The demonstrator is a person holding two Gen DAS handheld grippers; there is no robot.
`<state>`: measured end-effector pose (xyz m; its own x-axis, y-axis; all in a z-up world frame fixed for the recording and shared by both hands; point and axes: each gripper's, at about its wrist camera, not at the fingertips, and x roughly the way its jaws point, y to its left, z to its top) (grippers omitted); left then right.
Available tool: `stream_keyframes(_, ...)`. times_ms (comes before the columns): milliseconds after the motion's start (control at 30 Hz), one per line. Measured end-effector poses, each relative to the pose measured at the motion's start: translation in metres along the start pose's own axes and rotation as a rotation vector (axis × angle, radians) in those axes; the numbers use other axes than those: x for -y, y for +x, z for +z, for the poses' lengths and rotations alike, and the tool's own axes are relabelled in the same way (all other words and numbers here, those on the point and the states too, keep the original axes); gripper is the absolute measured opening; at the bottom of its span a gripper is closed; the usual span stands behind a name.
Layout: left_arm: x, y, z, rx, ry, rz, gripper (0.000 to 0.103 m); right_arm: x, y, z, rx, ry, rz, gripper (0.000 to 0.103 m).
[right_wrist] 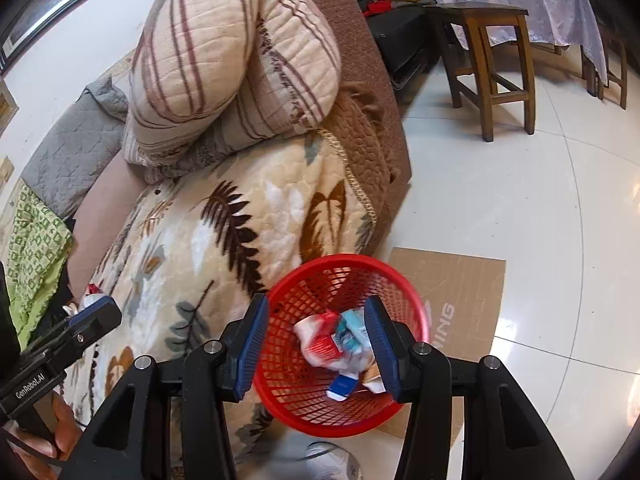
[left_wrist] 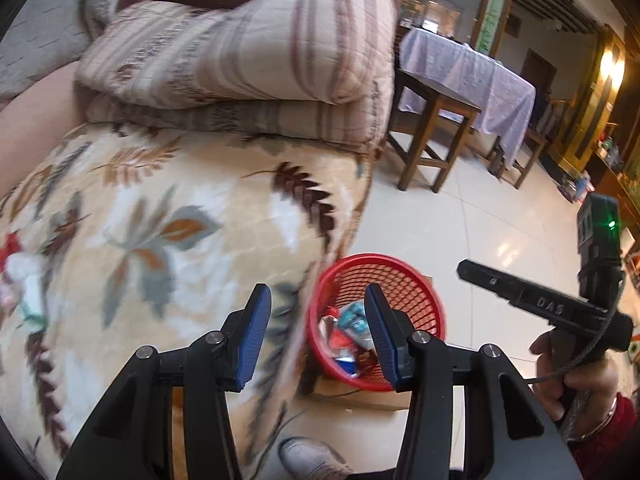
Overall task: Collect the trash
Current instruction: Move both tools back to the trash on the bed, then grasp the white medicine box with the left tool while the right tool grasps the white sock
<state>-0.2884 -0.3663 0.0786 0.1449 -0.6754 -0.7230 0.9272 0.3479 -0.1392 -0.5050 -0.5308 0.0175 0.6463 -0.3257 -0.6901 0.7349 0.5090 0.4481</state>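
Observation:
A red mesh basket [right_wrist: 296, 400] stands on the floor beside the sofa; it also shows in the left wrist view [left_wrist: 420, 292]. Several crumpled wrappers [right_wrist: 332, 344] lie inside it, also seen in the left wrist view [left_wrist: 348, 332]. My right gripper [right_wrist: 316, 344] is open and empty above the basket. My left gripper [left_wrist: 316, 336] is open and empty over the sofa's edge, near the basket. A red and white piece of trash [left_wrist: 18, 268] lies on the leaf-patterned blanket [left_wrist: 160, 216] at the far left, blurred; in the right wrist view it [right_wrist: 90, 296] lies by the left gripper.
Striped folded quilts [right_wrist: 224, 60] are piled on the sofa. A cardboard sheet [right_wrist: 460, 304] lies under the basket. A wooden stool [right_wrist: 492, 68] and a table with a lilac cloth [left_wrist: 472, 76] stand on the tiled floor. A shoe [left_wrist: 308, 460] is at the bottom.

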Motion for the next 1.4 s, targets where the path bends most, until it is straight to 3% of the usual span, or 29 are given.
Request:
stream_keyframes(200, -0.043, -0.045, -0.019, 0.022, -0.046, 0.083, 0.051, -0.054, -0.004, -0.002, -0.010, -0.116, 0.054, 0.053)
stream_keyframes(467, -0.123, -0.110, -0.048, 0.082, -0.143, 0.250, 0.057, -0.150, 0.008, -0.018, -0.065, -0.288, 0.157, 0.054)
stream_keyframes(667, -0.212, -0.142, -0.063, 0.142, -0.309, 0.334, 0.064, -0.228, 0.027, -0.033, -0.142, -0.404, 0.236, 0.055)
stream_keyframes(767, -0.265, -0.152, -0.080, 0.183, -0.430, 0.354, 0.065, -0.270, 0.041, -0.037, -0.176, -0.450, 0.271, 0.068)
stream_keyframes(933, -0.335, -0.149, -0.107, 0.182, -0.583, 0.390, 0.065, -0.341, 0.088, -0.038, -0.262, -0.471, 0.317, 0.069)
stream_keyframes(1033, -0.358, -0.153, -0.110, 0.205, -0.638, 0.396, 0.066, -0.375, 0.131, -0.039, -0.318, -0.438, 0.315, 0.069)
stream_keyframes(1133, -0.375, -0.153, -0.108, 0.222, -0.649, 0.401, 0.072, -0.402, 0.176, -0.046, -0.338, -0.432, 0.273, 0.069)
stream_keyframes(1233, -0.381, -0.143, -0.097, 0.213, -0.594, 0.395, 0.072, -0.415, 0.209, -0.058, -0.318, -0.475, 0.197, 0.069)
stream_keyframes(1267, -0.380, -0.138, -0.092, 0.209, -0.560, 0.395, 0.072, -0.416, 0.219, -0.064, -0.323, -0.484, 0.198, 0.066)
stream_keyframes(1300, -0.380, -0.134, -0.088, 0.207, -0.532, 0.393, 0.073, -0.418, 0.228, -0.069, -0.346, -0.489, 0.216, 0.047)
stream_keyframes(1333, -0.380, -0.128, -0.082, 0.204, -0.497, 0.396, 0.074, -0.418, 0.233, -0.072, -0.371, -0.490, 0.231, 0.020)
stream_keyframes(1400, -0.383, -0.119, -0.074, 0.196, -0.455, 0.404, 0.075, -0.420, 0.239, -0.077, -0.405, -0.493, 0.249, 0.012)
